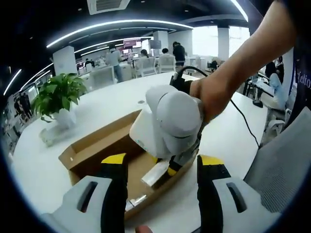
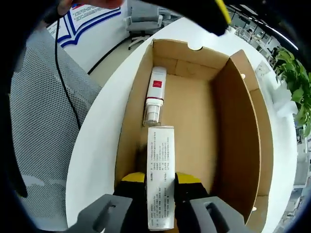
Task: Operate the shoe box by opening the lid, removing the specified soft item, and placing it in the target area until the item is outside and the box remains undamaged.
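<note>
An open cardboard shoe box [image 1: 92,145] lies on the white table. My right gripper [image 2: 160,182] is lowered into the box [image 2: 233,121] and is shut on a long white printed packet [image 2: 160,170], which lies lengthwise on the box floor. Beyond it, a white and red tube [image 2: 155,97] rests against the left wall. In the left gripper view a hand holds the right gripper [image 1: 165,170] over the box, the packet [image 1: 154,174] at its tips. My left gripper [image 1: 162,162] hovers open at the box's near side, holding nothing.
The box lid [image 2: 260,126] is folded out to the side. A potted plant [image 1: 58,94] stands on the table [image 1: 233,160] behind the box. A grey mesh chair [image 2: 39,121] sits beside the table edge. People and desks are far behind.
</note>
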Available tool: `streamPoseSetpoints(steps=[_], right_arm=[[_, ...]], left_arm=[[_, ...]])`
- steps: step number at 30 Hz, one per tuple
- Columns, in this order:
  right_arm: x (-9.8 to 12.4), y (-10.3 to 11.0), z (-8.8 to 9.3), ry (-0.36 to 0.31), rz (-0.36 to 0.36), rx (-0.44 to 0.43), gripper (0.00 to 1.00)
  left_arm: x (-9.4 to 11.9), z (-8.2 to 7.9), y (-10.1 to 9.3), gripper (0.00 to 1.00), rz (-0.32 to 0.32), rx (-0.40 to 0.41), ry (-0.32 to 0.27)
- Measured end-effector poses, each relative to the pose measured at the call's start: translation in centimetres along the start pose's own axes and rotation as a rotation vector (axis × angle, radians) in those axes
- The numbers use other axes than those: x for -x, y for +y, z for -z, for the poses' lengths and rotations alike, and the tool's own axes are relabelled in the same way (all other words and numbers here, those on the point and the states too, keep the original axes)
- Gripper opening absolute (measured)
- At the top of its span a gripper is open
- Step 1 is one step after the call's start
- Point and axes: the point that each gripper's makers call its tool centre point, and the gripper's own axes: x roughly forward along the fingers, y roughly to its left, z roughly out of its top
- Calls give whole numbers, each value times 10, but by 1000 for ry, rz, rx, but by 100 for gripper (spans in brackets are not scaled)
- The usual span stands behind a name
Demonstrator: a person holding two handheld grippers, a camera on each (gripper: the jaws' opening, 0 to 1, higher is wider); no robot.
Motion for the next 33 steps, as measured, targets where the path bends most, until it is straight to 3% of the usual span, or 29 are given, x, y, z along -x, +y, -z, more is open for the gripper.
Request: streamPoseSetpoints(steps=[22, 33], right_arm=[[52, -22, -16, -134, 78, -148, 16], [82, -26, -15, -148, 143, -147, 16]], left_arm=[[1, -2, 1, 56, -4, -3, -6], [2, -2, -2, 56, -1, -14, -8]])
